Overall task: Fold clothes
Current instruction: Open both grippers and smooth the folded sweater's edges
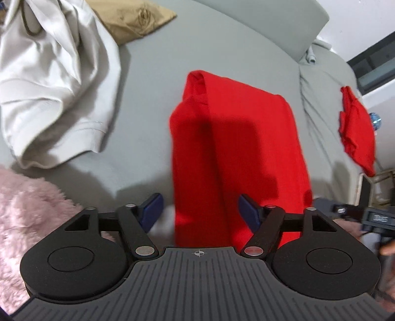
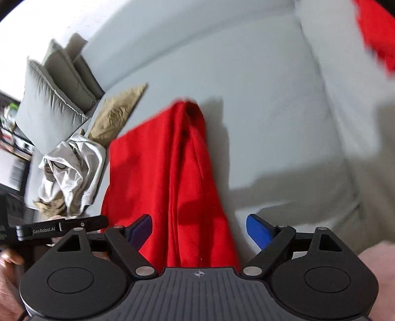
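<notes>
Left tongs (image 1: 200, 212): spread wide, blue pads clear of the cloth, nothing pinched.
Right tongs (image 2: 198, 232): likewise spread, nothing gripped; a hand (image 2: 9, 261) is glimpsed at the left edge.
Red garment (image 1: 237, 148): laid flat on the grey sofa (image 1: 148, 86), folded into a long strip, its near end seen between the pads of both tongs.
White garment (image 1: 49, 86): heaped to the left of the red strip.
Tan cushion (image 1: 133, 22): set behind the white heap.
Second red cloth (image 1: 358, 128): draped over the sofa arm, well apart.
Pink fleece (image 1: 29, 210): seen at the near left.
</notes>
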Demonstrator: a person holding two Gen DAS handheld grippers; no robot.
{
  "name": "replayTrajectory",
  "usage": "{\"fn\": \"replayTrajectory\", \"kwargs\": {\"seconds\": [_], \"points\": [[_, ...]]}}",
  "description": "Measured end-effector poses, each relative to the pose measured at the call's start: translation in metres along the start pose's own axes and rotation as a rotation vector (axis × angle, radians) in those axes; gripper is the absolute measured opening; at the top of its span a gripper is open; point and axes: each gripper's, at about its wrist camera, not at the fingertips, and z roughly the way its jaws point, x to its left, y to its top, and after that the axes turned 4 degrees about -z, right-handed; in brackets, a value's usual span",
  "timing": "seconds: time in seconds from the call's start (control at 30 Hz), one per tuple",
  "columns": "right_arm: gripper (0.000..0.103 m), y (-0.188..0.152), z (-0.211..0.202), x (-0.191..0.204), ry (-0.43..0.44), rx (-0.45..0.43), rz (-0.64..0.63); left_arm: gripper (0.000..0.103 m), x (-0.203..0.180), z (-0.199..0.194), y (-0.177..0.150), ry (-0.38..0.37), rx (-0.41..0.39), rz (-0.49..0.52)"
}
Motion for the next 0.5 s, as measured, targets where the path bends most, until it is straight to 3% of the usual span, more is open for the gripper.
{"fn": "replayTrajectory", "kwargs": {"seconds": [0.17,0.27,0.3,0.33,0.37,0.4,0.43,0.5], "points": [[0.089,0.005,0.004,-0.016,0.15,0.021,0.113,0.075,-0.001,0.008,0.006,-0.075,0.035,-0.009],[0.084,0.005,0.01,-0.01,0.151,0.015,0.079,0.075,-0.009,0.019,0.01,-0.072,0.058,0.026],[0.082,0.005,0.012,-0.008,0.148,0.013,0.07,0.075,-0.01,0.021,0.011,-0.07,0.058,0.03],[0.07,0.005,0.014,-0.004,0.142,0.005,0.054,0.071,-0.011,0.023,0.012,-0.069,0.058,0.033],[0.061,0.005,0.016,-0.001,0.135,-0.002,0.039,0.066,-0.012,0.024,0.014,-0.066,0.057,0.033],[0.031,0.005,0.017,0.001,0.125,-0.002,0.034,0.049,-0.015,0.024,0.015,-0.029,0.048,0.037],[0.022,0.004,0.02,0.004,0.106,0.002,0.028,0.032,-0.017,0.024,0.016,0.008,0.038,0.042],[0.02,0.004,0.021,0.015,0.063,-0.005,-0.026,0.016,-0.023,0.021,0.016,0.036,0.024,0.057]]}}
